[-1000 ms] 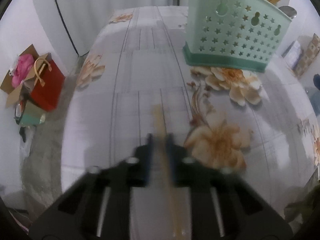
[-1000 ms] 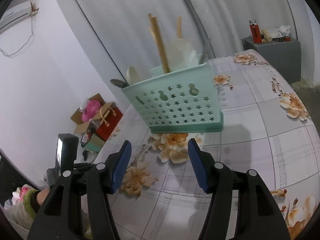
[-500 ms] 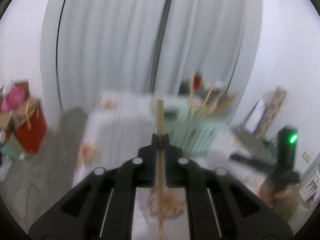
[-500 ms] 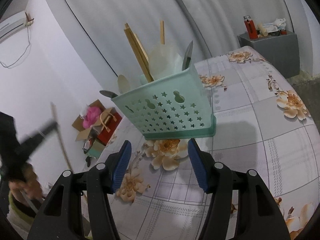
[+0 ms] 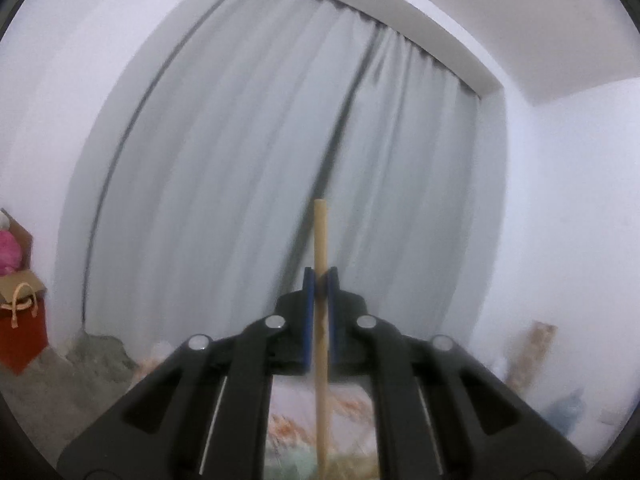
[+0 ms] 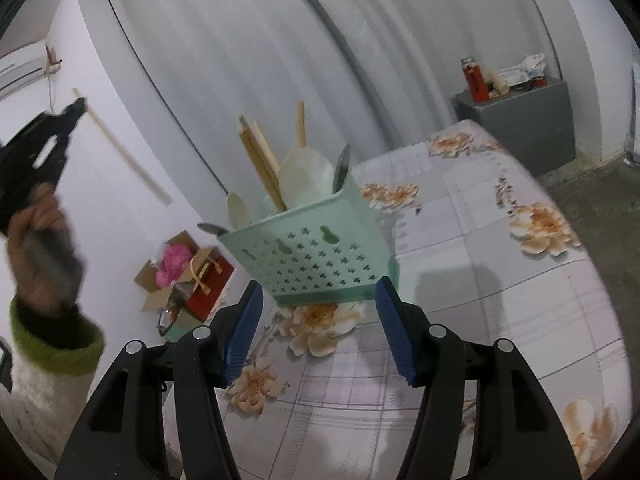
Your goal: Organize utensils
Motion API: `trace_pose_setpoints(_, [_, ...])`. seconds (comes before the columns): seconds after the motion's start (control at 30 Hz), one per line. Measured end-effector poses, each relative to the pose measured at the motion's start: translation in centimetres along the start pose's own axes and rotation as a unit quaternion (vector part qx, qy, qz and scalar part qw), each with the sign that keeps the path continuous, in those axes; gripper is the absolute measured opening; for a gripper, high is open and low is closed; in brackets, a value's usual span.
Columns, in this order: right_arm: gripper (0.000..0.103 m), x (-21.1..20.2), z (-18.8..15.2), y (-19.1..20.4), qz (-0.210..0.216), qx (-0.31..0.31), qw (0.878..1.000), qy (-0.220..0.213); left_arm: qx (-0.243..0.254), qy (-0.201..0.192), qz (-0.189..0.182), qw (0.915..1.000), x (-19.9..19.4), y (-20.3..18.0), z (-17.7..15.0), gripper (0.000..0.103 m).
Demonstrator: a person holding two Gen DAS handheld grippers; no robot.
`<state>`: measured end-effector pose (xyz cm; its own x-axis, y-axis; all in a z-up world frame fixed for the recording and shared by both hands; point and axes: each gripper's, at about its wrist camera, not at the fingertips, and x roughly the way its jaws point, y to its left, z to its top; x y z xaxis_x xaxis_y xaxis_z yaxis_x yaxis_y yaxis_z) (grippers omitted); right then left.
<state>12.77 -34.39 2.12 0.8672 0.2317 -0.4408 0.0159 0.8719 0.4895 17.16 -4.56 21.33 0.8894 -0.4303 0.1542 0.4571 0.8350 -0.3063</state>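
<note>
Left gripper (image 5: 319, 280) is clamped on a thin pale wooden chopstick (image 5: 320, 248), blue pads pinching it part-way along; tip sticks out toward 12 o'clock, the rest runs back toward 6. In the right wrist view it's raised at 10 o'clock, well apart from the mint-green perforated plastic utensil basket (image 6: 320, 256) on the floral-print tablecloth (image 6: 500, 300). Right gripper (image 6: 318, 320) is wide open, empty, basket just ahead at 12 o'clock. Judgement: stick is light, stiff, smooth, so it'll likely pivot in the pads. Grip nearer mid-length and lower it end-first beside the wooden sticks (image 6: 260, 160) already in the basket.
</note>
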Motion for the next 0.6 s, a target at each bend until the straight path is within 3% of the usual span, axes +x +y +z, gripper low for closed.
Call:
trace_pose_setpoints(0.2, [0.057, -1.4, 0.3, -1.0, -0.022, 0.004, 1.000, -0.009, -0.032, 0.041, 0.040, 0.9978, 5.8, 0.6, -5.1, 0.004])
trace_pose_setpoints(0.47, [0.057, -1.2, 0.5, -2.0, -0.033, 0.010, 0.999, -0.008, -0.060, 0.099, 0.048, 0.9921, 8.3, 1.9, -11.0, 0.005])
trace_pose_setpoints(0.5, [0.057, -1.1, 0.5, -2.1, -0.033, 0.010, 0.999, -0.007, -0.068, 0.104, 0.046, 0.9912, 8.1, 2.3, -11.2, 0.008])
trace_pose_setpoints(0.6, [0.057, -0.8, 0.6, -2.3, -0.033, 0.011, 0.999, -0.002, -0.082, 0.115, 0.035, 0.9894, 7.6, 2.5, -11.0, 0.032])
